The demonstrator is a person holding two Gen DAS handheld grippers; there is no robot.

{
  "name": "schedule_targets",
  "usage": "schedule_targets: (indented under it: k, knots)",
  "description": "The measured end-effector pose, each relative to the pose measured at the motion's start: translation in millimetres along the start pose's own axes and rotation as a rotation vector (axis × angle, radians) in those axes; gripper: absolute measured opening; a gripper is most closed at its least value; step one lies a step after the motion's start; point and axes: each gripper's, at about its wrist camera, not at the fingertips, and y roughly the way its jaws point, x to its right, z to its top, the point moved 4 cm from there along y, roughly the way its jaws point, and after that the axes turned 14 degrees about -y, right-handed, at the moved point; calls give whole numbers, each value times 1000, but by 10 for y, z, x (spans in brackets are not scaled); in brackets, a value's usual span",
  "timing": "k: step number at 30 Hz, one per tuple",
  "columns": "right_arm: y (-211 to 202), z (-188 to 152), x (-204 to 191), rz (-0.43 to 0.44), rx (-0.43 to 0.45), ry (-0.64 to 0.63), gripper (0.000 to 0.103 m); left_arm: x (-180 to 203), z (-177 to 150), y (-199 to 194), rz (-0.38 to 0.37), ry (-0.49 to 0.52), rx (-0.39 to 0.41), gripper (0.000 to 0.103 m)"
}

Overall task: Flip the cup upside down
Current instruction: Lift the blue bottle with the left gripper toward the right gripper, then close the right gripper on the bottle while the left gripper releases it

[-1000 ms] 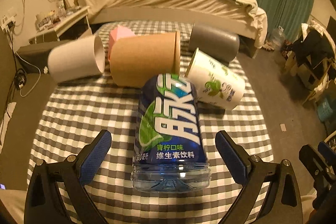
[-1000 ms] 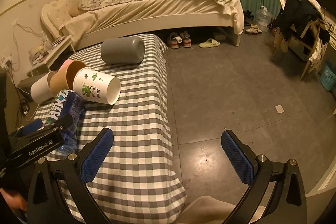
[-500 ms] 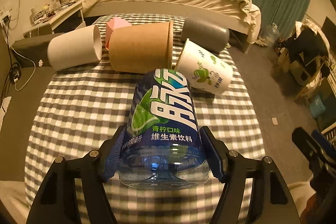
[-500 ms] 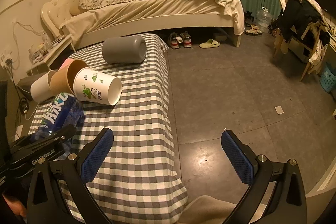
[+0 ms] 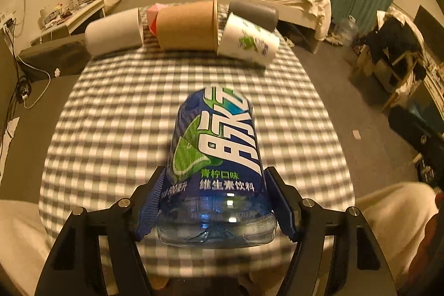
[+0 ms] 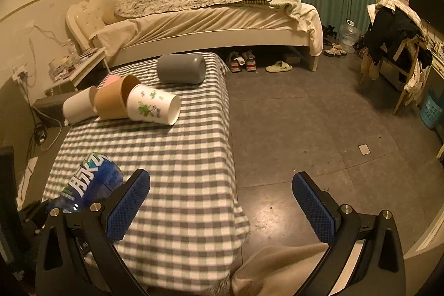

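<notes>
A blue plastic bottle with a lime label is held by its clear base between the pads of my left gripper, which is shut on it; the bottle is lifted off the checked table and points away. Several cups lie on their sides at the far end: a white cup, a brown paper cup, a white cup with green print and a grey cup. My right gripper hangs open over the table's near right edge, holding nothing.
The checked tablecloth covers a narrow table; floor drops off to its right. A pink object lies behind the brown cup. A bed stands beyond, a bedside table at the left, a clothes-laden chair at the right.
My left gripper closed on the bottle's base, then lifted it and drew it back toward the near end of the table. The right gripper stayed open and shifted slightly.
</notes>
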Motion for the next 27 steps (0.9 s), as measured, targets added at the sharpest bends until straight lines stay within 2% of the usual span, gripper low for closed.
schedule_targets:
  k: [9, 11, 16, 23, 27]
  knots:
    - [-184, -111, -98, 8, 1, -6, 103, -62, -133, 18, -12, 5, -17, 74]
    - [-209, -107, -96, 5, 2, -1, 103, -35, -150, -21, -17, 29, -22, 84]
    - [-280, -62, -80, -6, 6, 12, 103, -15, -156, -227, -28, 68, 9, 87]
    - [-468, 56, -180, -26, 37, -5, 103, -197, -22, -694, -90, 25, 79, 87]
    - [-577, 137, -331, -31, 58, -28, 103, -392, 124, -902, -85, 13, 135, 90]
